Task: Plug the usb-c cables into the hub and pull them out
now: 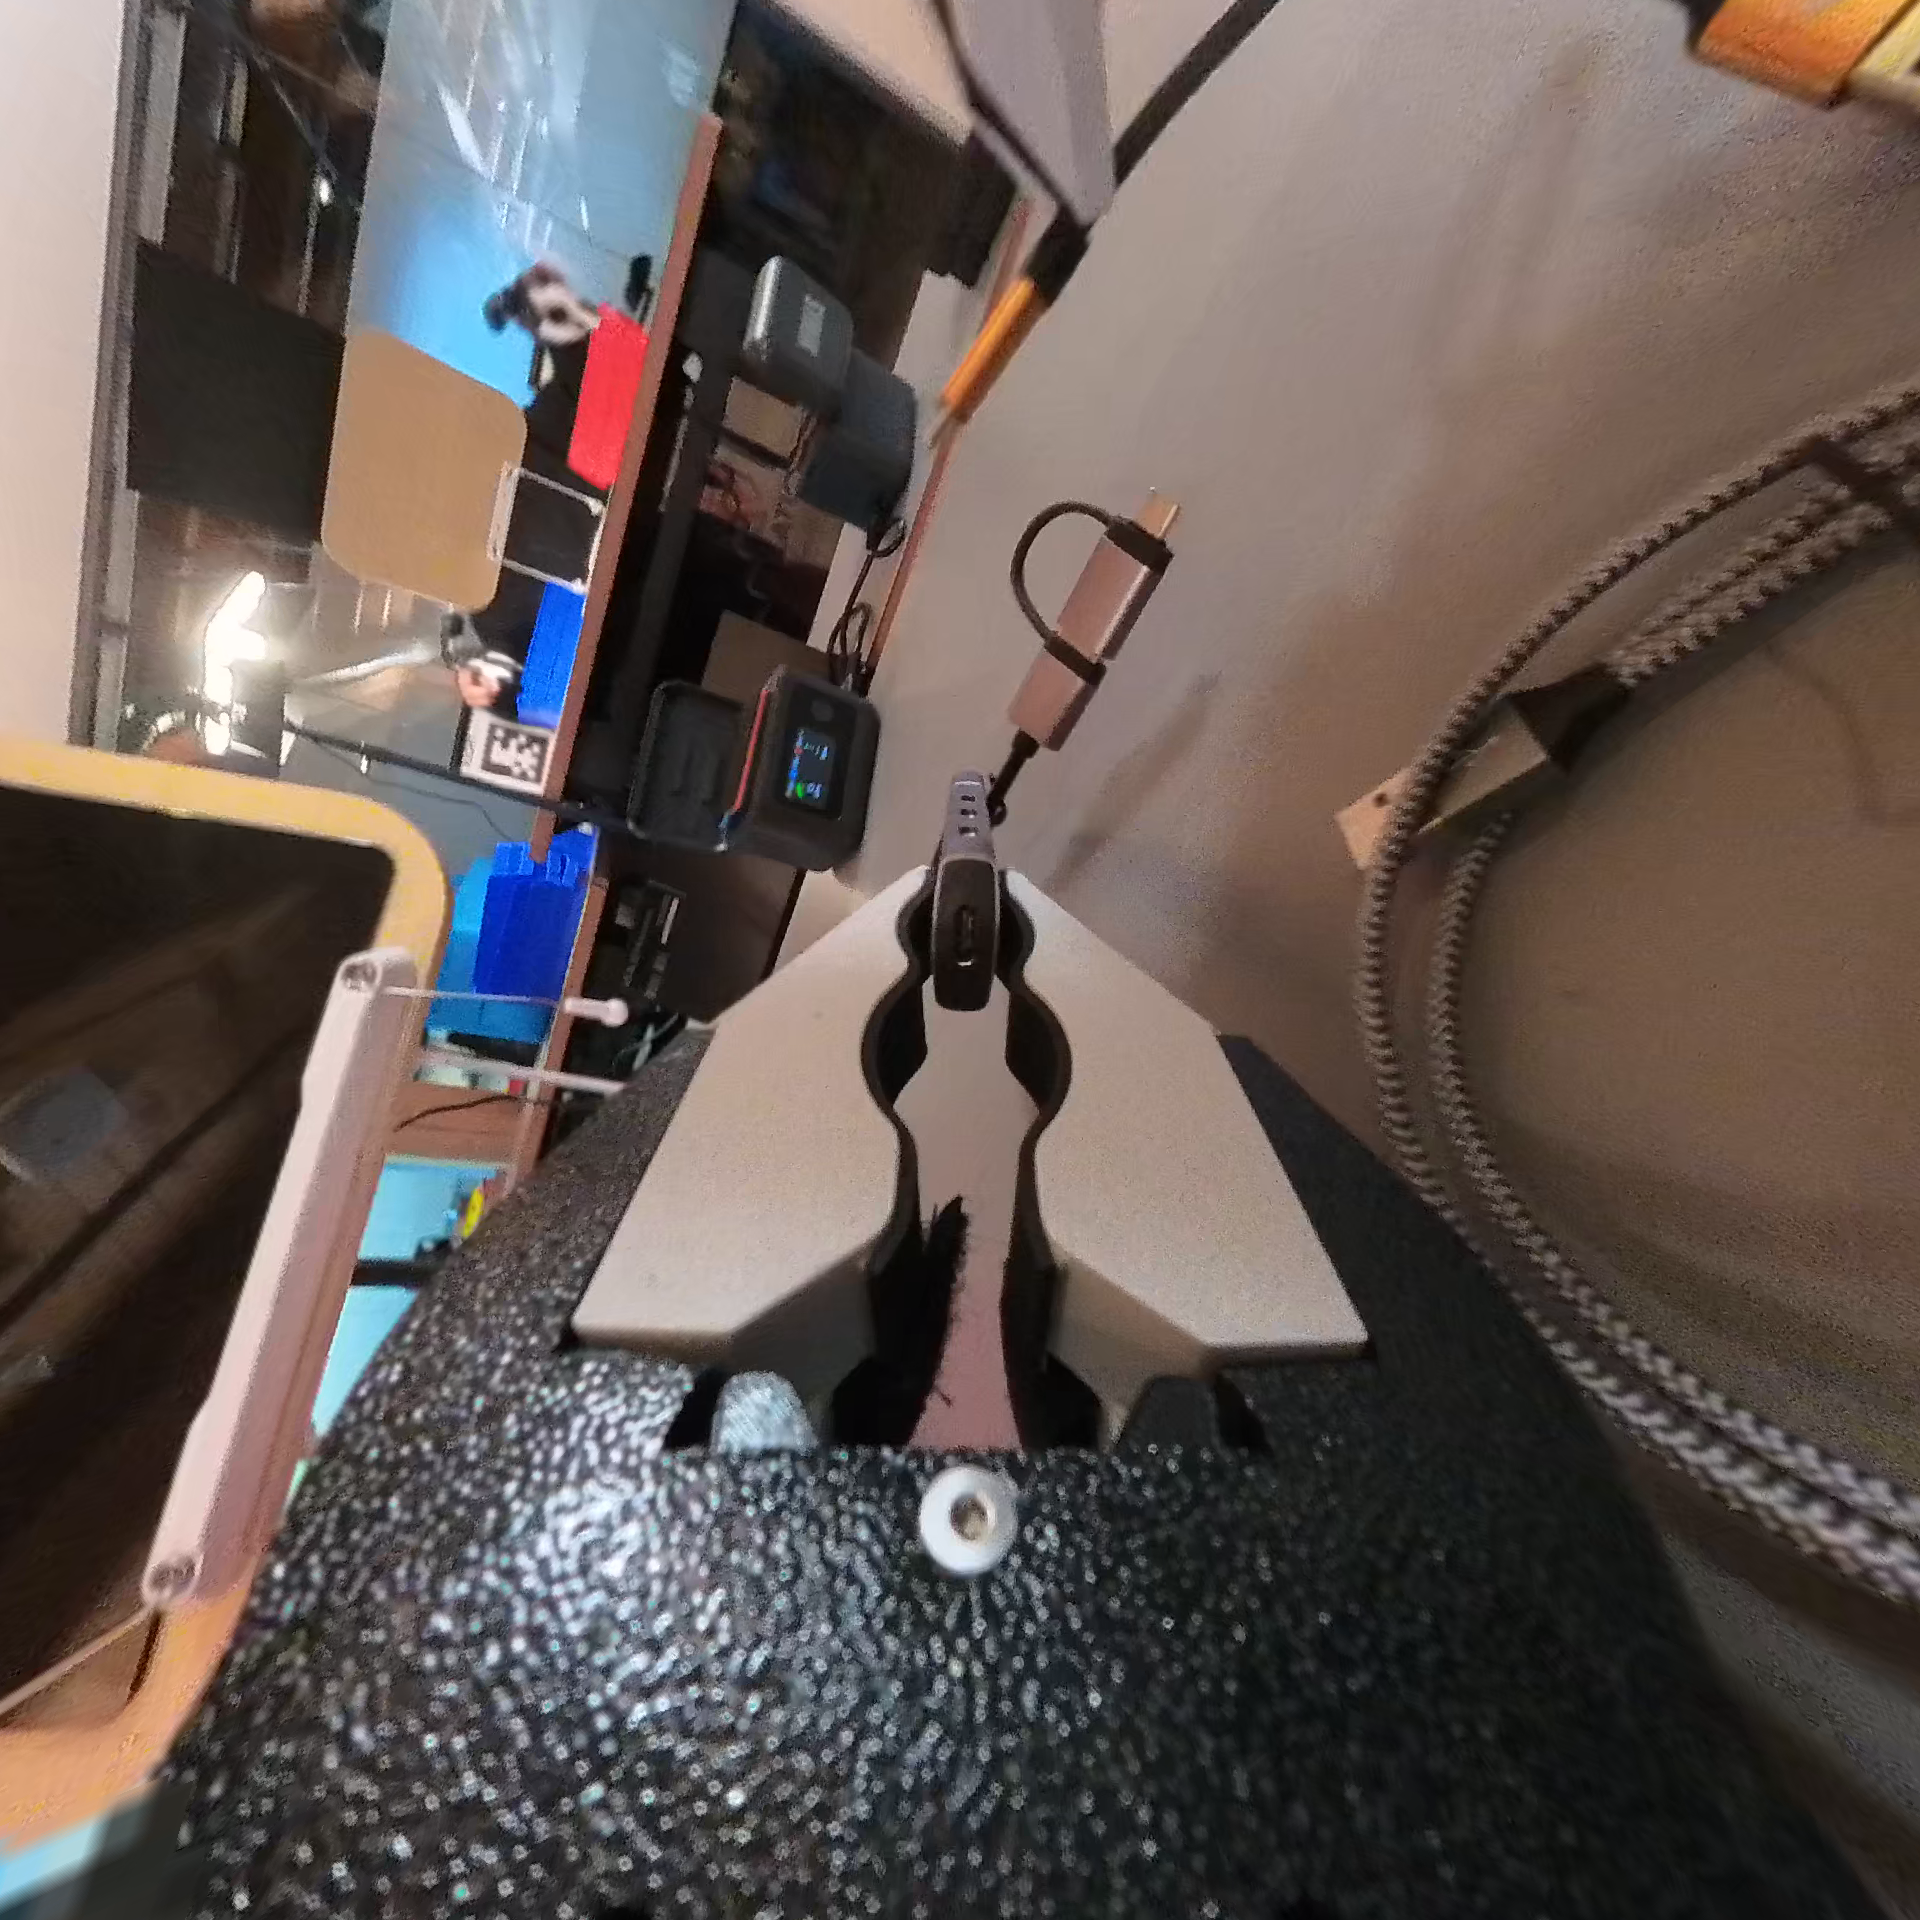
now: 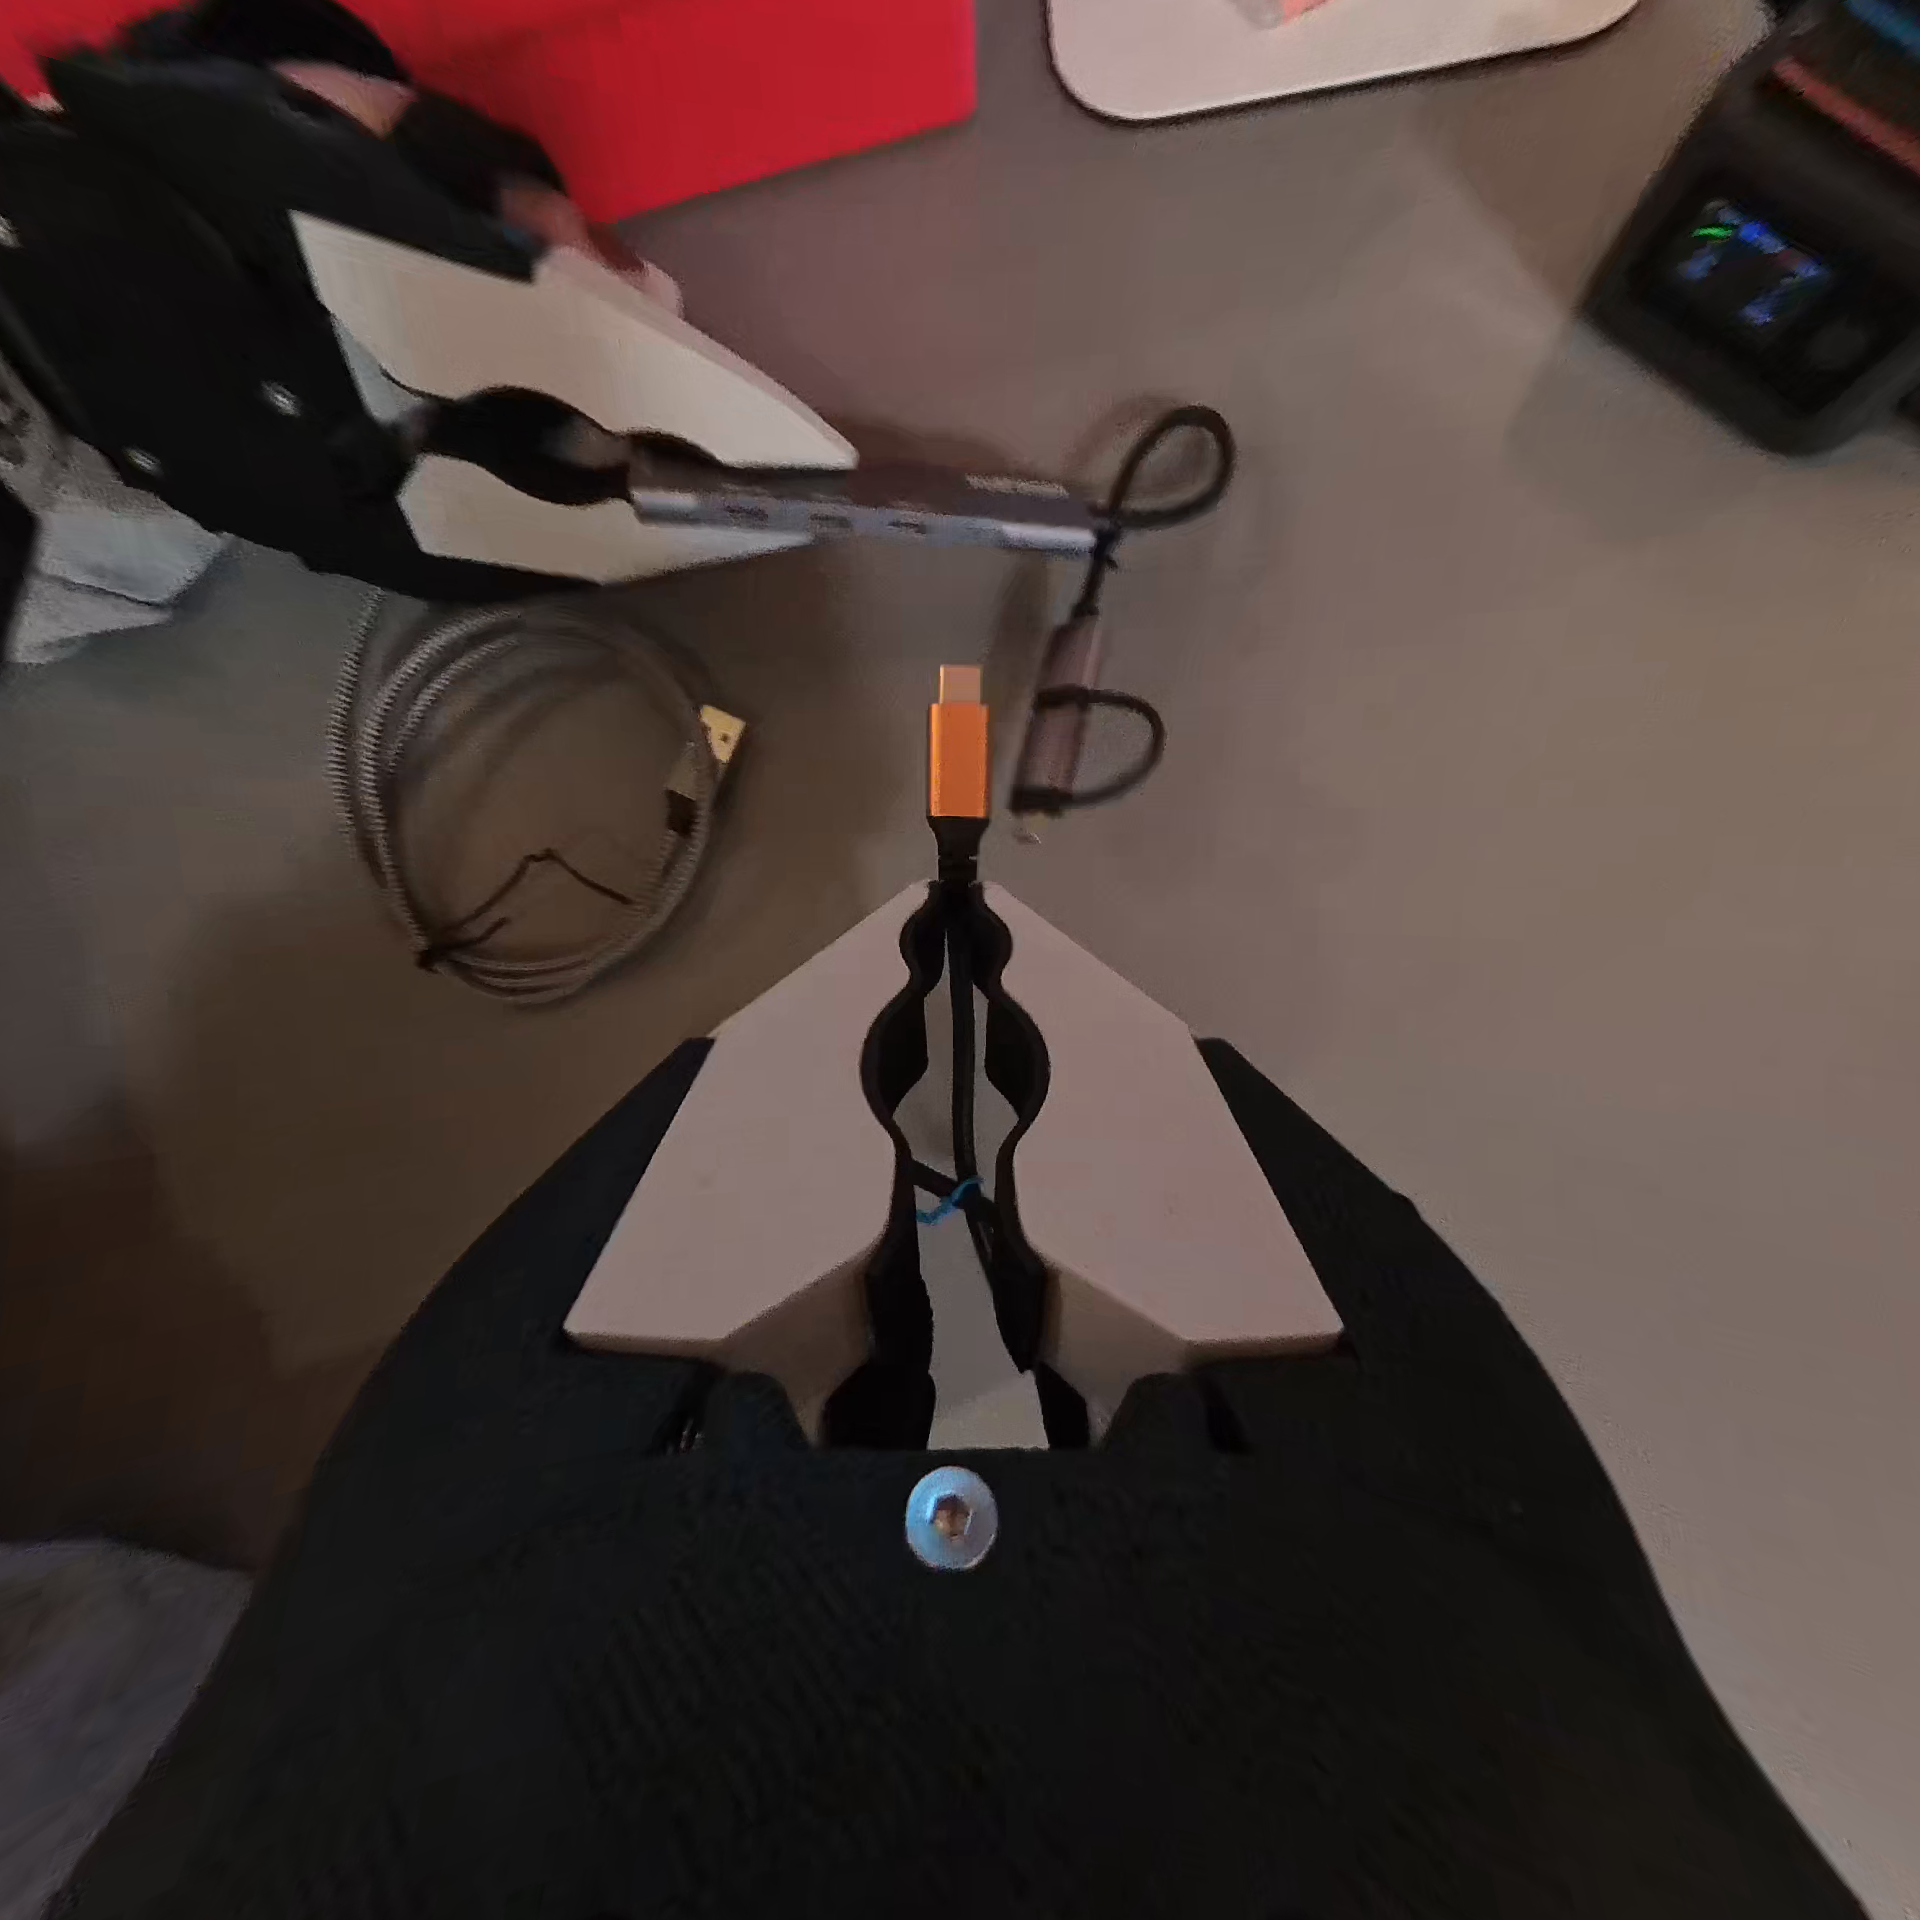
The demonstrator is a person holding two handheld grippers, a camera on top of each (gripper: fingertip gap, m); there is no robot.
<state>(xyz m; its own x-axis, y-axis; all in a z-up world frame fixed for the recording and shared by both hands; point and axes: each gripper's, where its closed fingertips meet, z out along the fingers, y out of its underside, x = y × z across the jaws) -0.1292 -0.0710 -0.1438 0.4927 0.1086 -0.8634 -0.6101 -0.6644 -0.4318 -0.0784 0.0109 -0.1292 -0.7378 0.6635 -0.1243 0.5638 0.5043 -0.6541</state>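
Note:
My left gripper [image 1: 961,883] is shut on one end of the grey hub [image 1: 961,935] and holds it above the table. In the right wrist view the hub [image 2: 883,509] sticks out sideways from that gripper [image 2: 821,499], with its row of ports facing me. My right gripper [image 2: 956,888] is shut on a black cable just behind its orange USB-C plug [image 2: 958,758]. The plug points at the hub's side, a short gap away. It also shows far off in the left wrist view [image 1: 992,343]. The hub's own tail cable [image 2: 1164,468] ends in a grey adapter plug [image 1: 1091,623].
A coiled braided cable [image 2: 520,810] lies on the grey table left of the plug and shows in the left wrist view [image 1: 1558,1039]. A black device with a lit screen [image 2: 1756,291] stands at the far right. A red sheet [image 2: 727,83] and a white pad [image 2: 1299,42] lie farther back. A wooden tray [image 1: 208,1039] is at my left. Left tips to right tips: about 11 centimetres.

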